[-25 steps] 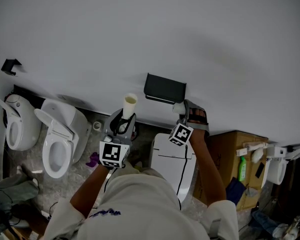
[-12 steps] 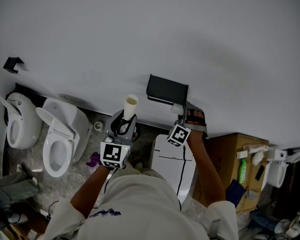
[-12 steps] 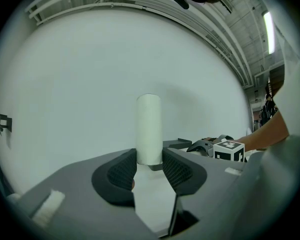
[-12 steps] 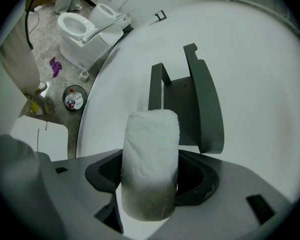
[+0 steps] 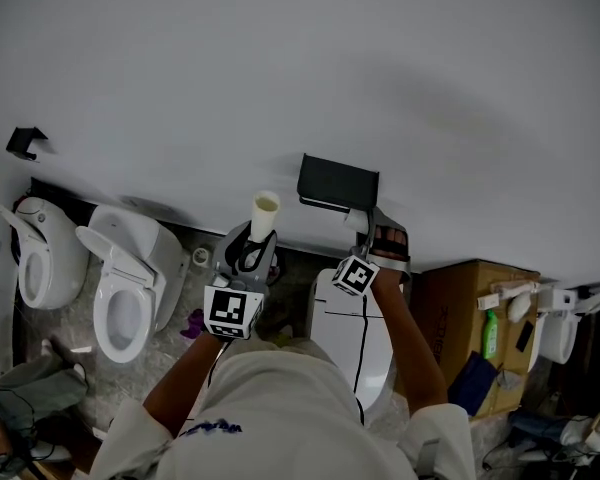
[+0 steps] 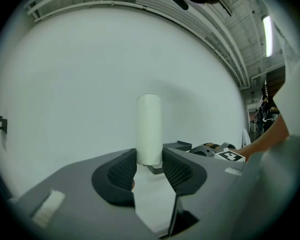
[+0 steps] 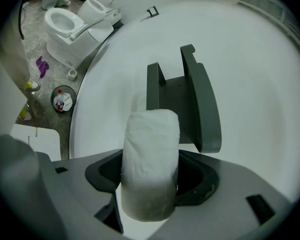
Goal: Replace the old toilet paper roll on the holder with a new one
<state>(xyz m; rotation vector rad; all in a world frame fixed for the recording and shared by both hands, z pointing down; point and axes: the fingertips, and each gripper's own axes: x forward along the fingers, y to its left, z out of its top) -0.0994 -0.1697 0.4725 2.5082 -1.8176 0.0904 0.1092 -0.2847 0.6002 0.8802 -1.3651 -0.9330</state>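
A dark grey holder (image 5: 338,183) is fixed to the white wall, and its bracket (image 7: 187,96) stands empty. My right gripper (image 5: 366,232) is just below the holder's right end. It is shut on a new white paper roll (image 7: 150,164), which fills the gap between its jaws (image 7: 149,178). To the left, my left gripper (image 5: 252,246) holds a bare cardboard tube (image 5: 264,214) upright. In the left gripper view the tube (image 6: 149,129) stands pinched at its bottom end between the two pads (image 6: 176,170).
Two white toilets (image 5: 128,278) (image 5: 42,258) stand on the floor at left. A white toilet tank lid (image 5: 355,318) lies below my hands. A cardboard box (image 5: 475,328) with bottles is at right. A small bin (image 7: 63,99) stands by the wall.
The right gripper has tilted a little with the roll, close under the holder. The left gripper and tube have stayed put. The head view has shifted slightly.
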